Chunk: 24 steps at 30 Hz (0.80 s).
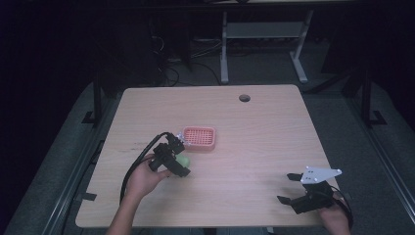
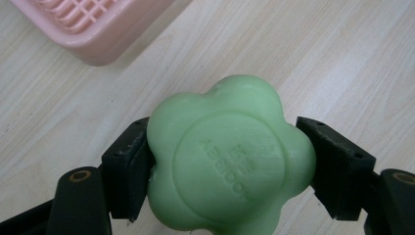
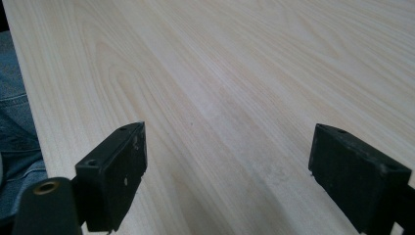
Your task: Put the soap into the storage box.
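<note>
A pale green flower-shaped soap (image 2: 230, 159) with raised lettering sits between the jaws of my left gripper (image 2: 227, 164), which is shut on it from both sides just above the wood. In the high view the soap (image 1: 183, 160) and left gripper (image 1: 182, 162) are left of the table's middle, just in front of a pink slatted soap tray (image 1: 199, 138). A corner of the tray (image 2: 93, 24) lies ahead to the left in the left gripper view. My right gripper (image 1: 288, 188) stands open near the front right corner, with only bare wood between its jaws (image 3: 227, 181).
The light wooden table (image 1: 254, 147) has a round cable hole (image 1: 244, 98) near its far edge. A denim-clad leg (image 3: 17, 142) lies beyond the table's front edge. Desk legs and cables stand on the floor behind the table.
</note>
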Available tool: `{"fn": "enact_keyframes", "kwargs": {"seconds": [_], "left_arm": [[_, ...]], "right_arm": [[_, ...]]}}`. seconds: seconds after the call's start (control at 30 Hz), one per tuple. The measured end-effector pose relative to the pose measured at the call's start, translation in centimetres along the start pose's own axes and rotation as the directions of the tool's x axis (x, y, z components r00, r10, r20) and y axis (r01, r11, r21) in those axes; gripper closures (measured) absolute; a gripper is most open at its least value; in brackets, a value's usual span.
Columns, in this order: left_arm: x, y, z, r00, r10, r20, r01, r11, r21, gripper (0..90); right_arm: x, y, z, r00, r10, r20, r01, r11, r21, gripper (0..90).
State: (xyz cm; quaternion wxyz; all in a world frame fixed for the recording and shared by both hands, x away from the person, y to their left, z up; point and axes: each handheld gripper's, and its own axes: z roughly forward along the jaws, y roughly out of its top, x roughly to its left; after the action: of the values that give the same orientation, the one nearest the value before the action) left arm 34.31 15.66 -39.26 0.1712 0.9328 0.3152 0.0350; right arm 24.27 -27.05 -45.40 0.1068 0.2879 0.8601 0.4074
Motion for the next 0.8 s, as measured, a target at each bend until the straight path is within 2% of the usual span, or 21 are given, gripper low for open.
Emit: {"fn": "enact_keyframes", "kwargs": {"seconds": [0.8], "left_arm": [[1.2,2.8,-0.4,0.9999,0.007,-0.014,-0.006,0.9994,0.035,26.4]], "right_arm": [[0.0,-0.1,-0.1,0.9999,0.013,0.002,-0.013,1.000,-0.004,13.8]]}}
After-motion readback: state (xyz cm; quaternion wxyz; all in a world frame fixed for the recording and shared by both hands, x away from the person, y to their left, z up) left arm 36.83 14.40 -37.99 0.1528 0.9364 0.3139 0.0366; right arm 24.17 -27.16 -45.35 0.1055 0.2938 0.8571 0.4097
